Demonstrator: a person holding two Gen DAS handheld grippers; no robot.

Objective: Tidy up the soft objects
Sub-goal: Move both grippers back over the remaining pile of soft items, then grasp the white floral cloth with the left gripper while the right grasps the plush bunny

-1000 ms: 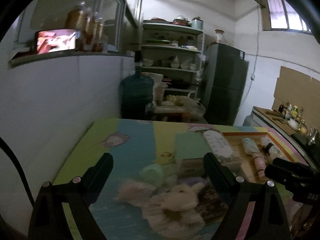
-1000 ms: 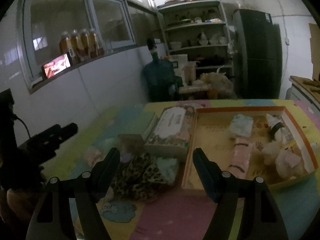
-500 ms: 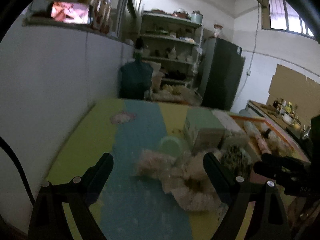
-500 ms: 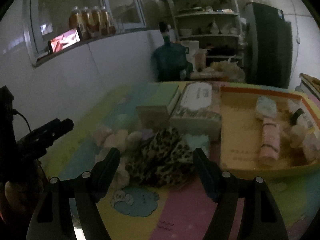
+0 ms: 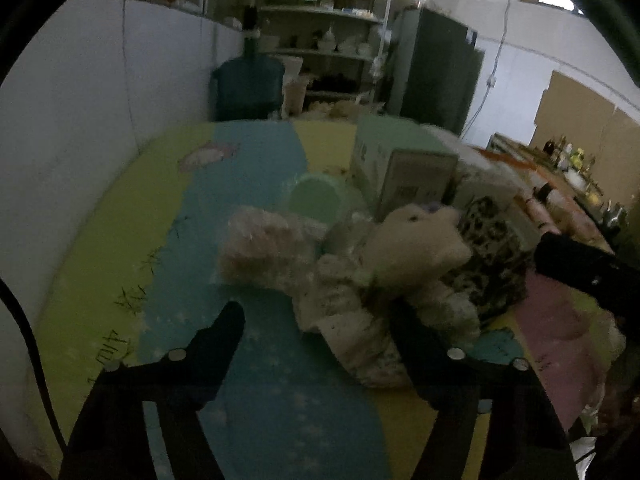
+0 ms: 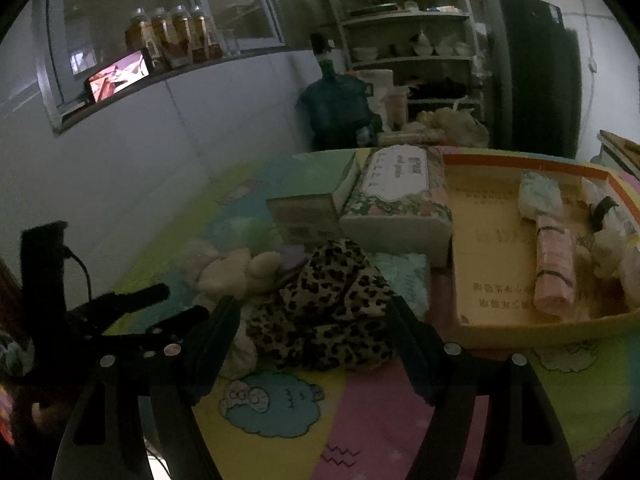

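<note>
A heap of soft things lies on the colourful mat: a cream plush toy [image 5: 416, 248], pale fluffy cloths [image 5: 264, 240] and a leopard-print cloth [image 6: 324, 300], which also shows in the left wrist view [image 5: 492, 252]. My left gripper [image 5: 320, 332] is open, just in front of the plush heap, its right finger close to the white cloth. My right gripper [image 6: 312, 320] is open with the leopard cloth between and just beyond its fingers. The left gripper also shows in the right wrist view [image 6: 152, 304]. An orange-rimmed tray [image 6: 500, 240] holds rolled soft items.
A floral tissue box [image 6: 396, 200] and a smaller box [image 6: 304, 216] stand behind the heap. A pale green round lid [image 5: 316, 200] lies by them. A white wall runs along the left; a blue water jug [image 6: 336, 108], shelves and a fridge stand beyond the table.
Both grippers have come lower and closer to the heap. The leopard cloth now lies between the right fingers; the plush heap sits nearer the left fingers.
</note>
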